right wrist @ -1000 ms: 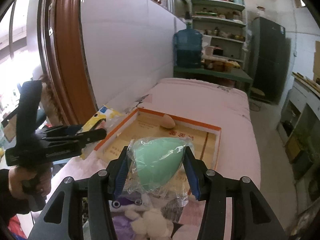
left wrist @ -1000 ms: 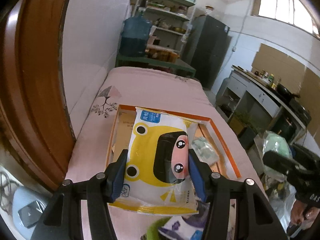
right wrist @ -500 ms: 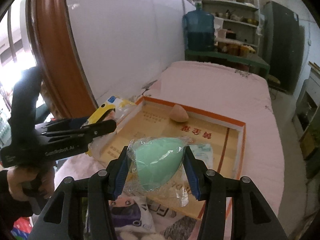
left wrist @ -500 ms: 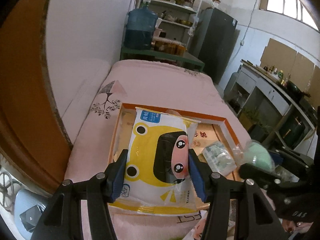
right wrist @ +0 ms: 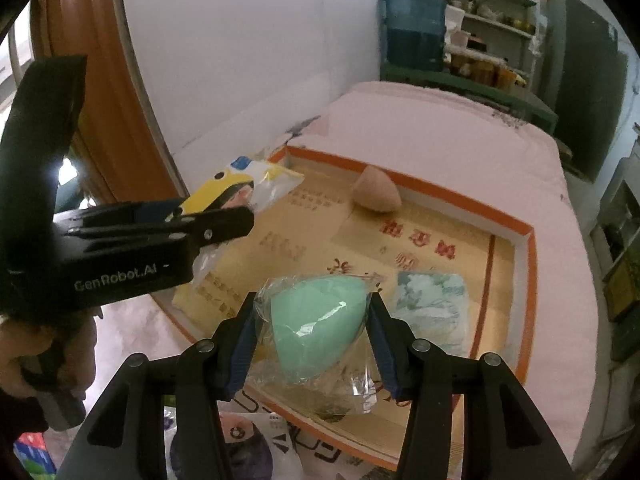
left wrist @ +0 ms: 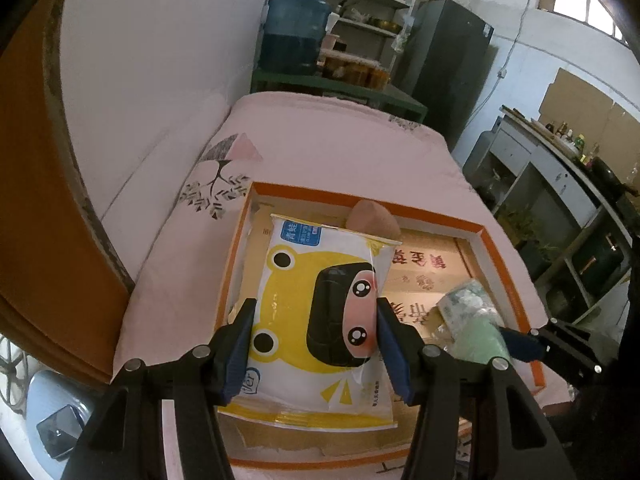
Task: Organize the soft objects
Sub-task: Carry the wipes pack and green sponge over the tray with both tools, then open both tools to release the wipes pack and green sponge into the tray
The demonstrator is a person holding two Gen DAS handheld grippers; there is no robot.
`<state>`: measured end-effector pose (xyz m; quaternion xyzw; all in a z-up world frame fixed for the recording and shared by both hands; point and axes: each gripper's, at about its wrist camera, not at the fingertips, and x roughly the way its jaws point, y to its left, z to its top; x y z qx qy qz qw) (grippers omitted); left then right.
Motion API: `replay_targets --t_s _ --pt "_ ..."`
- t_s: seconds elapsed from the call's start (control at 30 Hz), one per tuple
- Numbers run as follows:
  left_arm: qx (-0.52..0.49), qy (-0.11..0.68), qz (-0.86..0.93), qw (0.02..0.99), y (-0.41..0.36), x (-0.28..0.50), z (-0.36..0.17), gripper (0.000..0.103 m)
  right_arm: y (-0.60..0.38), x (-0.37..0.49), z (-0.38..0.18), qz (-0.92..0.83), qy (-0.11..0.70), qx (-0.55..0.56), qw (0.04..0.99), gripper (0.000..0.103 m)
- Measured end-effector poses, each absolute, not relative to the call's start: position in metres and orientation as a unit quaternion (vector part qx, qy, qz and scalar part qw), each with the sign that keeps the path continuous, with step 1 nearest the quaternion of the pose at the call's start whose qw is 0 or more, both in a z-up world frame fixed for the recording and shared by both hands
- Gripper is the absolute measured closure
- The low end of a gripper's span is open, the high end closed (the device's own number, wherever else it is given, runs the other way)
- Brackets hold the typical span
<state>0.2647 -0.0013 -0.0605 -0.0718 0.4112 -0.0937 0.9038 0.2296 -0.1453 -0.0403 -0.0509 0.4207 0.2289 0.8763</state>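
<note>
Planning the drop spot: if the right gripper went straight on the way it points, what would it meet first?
Probably the tray floor, beyond the green sponge held by the right gripper; the pale tissue pack lies just right of that line. Depth is uncertain.

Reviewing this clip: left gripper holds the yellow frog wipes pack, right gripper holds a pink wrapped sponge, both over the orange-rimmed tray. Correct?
Not quite. The right gripper holds a green sponge, as the right wrist view shows; the pink sponge lies in the tray. The rest holds.

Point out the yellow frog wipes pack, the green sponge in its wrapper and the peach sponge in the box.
Yellow frog wipes pack (left wrist: 296, 308), left wrist view, on its yellow front.
Green sponge (right wrist: 316, 324), right wrist view, on its rounded body.
Peach sponge (right wrist: 376, 195), right wrist view, on its top.
</note>
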Motion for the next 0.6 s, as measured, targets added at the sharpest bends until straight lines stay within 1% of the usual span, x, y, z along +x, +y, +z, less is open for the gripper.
replay_targets --t_s 0.37,0.6 --pt "-0.07 0.432 -0.091 0.895 0.0 0.277 -0.081 0.046 -0.141 0.246 -0.07 0.226 0.453 -0.053 0.861 0.05" --pt "-0.067 0.441 -0.094 0.89 -0.001 0.282 -0.089 0.046 -0.139 0.249 -0.075 0.226 0.456 -0.052 0.859 0.05"
